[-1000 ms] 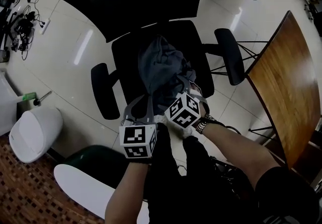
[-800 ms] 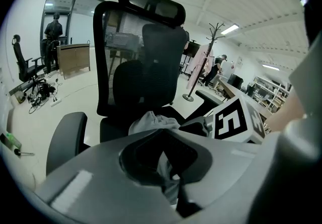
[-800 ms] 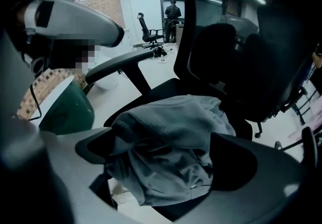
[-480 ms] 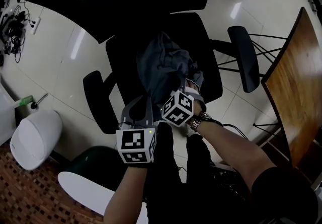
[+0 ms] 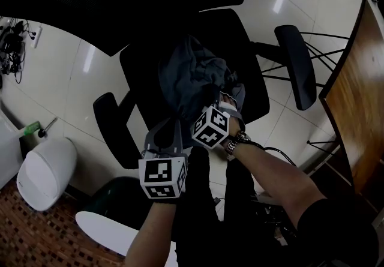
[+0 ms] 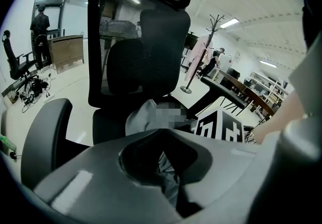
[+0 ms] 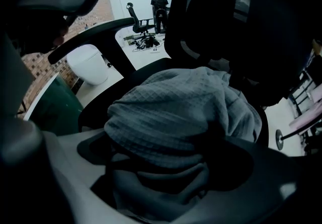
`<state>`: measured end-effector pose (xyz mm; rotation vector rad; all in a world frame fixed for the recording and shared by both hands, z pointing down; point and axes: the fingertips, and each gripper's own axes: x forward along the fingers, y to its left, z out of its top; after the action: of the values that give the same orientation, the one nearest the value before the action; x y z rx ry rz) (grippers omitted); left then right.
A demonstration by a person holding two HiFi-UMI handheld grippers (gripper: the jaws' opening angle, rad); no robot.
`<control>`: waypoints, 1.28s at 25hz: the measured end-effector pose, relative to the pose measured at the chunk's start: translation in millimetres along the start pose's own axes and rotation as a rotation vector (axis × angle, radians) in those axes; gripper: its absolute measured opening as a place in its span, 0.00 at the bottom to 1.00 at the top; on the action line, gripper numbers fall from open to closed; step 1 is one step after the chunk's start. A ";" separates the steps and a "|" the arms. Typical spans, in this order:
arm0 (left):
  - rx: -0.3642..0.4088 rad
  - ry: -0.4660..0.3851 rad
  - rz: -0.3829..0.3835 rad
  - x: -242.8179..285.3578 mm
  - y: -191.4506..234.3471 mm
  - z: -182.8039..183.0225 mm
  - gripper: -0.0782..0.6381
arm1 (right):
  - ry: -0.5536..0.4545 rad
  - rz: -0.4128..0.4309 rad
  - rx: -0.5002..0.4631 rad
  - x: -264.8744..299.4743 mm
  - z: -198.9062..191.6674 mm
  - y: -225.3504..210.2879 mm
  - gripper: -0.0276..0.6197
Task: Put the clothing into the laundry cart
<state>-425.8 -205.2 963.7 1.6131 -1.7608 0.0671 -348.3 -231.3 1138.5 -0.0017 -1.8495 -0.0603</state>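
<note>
A crumpled grey garment lies on the seat of a black office chair. Both grippers are at the garment's near edge. My left gripper sits at its left corner; in the left gripper view the jaws stand closed together with a fold of the grey cloth caught between them. My right gripper is pushed into the garment's right side. In the right gripper view a thick bunch of the waffle-textured cloth fills the space between the jaws, which are shut on it.
The chair's armrests flank the seat and its tall backrest rises behind. A dark green container with a white rim stands at lower left beside a white rounded bin. A wooden table is at the right.
The chair and garment have slid slightly up and left in the head view. Both grippers stay at the garment's near edge, the right one a little deeper into the cloth.
</note>
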 end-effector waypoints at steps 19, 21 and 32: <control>0.059 -0.006 -0.030 -19.5 -35.6 22.0 0.11 | -0.105 -0.012 0.123 -63.4 3.6 -7.9 0.30; 0.071 -0.018 -0.031 -27.5 -52.9 27.7 0.11 | -0.148 -0.037 0.135 -90.6 0.5 -11.2 0.29; 0.172 -0.114 -0.079 -88.3 -145.9 108.7 0.11 | -0.325 -0.158 0.166 -271.8 16.7 -21.1 0.29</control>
<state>-353.8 -215.5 775.1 1.8410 -1.8168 0.0931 -290.0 -243.5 872.0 0.2647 -2.1714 -0.0172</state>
